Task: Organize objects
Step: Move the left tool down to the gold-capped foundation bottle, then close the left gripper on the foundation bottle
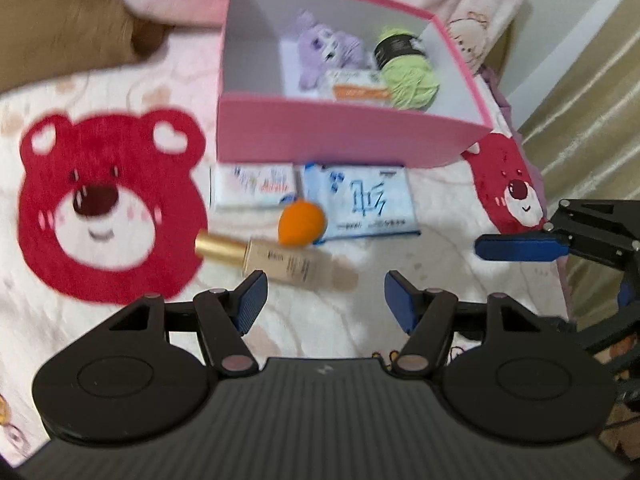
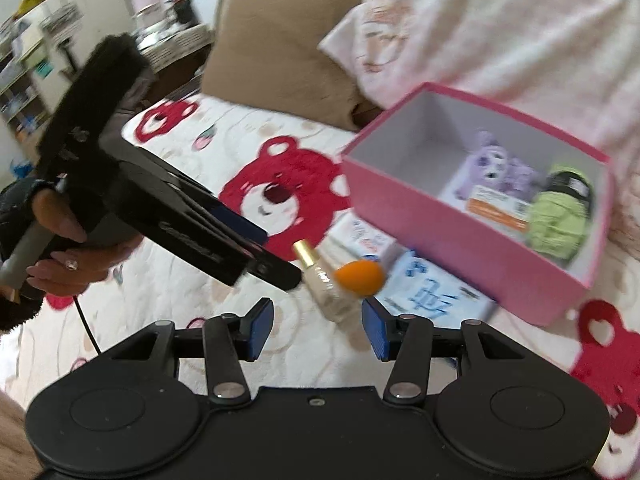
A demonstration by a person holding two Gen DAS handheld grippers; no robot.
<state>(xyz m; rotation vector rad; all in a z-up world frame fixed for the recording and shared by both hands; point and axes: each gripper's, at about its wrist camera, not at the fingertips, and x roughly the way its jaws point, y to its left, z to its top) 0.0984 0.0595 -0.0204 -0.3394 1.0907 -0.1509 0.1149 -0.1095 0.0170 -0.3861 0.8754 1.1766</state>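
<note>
An open pink box (image 1: 344, 136) stands on the bed and holds a purple plush (image 1: 324, 50), green yarn (image 1: 408, 76) and an orange-and-white packet (image 1: 356, 84). In front of it lie two tissue packs (image 1: 256, 186) (image 1: 364, 200), an orange sponge (image 1: 302, 222) and a gold-capped beige bottle (image 1: 276, 262). My left gripper (image 1: 326, 300) hovers open just short of the bottle, nothing between its pads. My right gripper (image 2: 319, 328) is open and empty too, near the bottle (image 2: 328, 284) and sponge (image 2: 360, 276). A blue finger (image 1: 520, 246) of the right gripper shows at the right.
The bed cover is white with red bear faces (image 1: 108, 208). A brown pillow (image 2: 288, 52) and a pale quilt (image 2: 500, 28) lie behind the box (image 2: 460, 236). A hand (image 2: 68, 256) holds the left gripper. Shelves (image 2: 24, 80) stand beyond the bed's far side.
</note>
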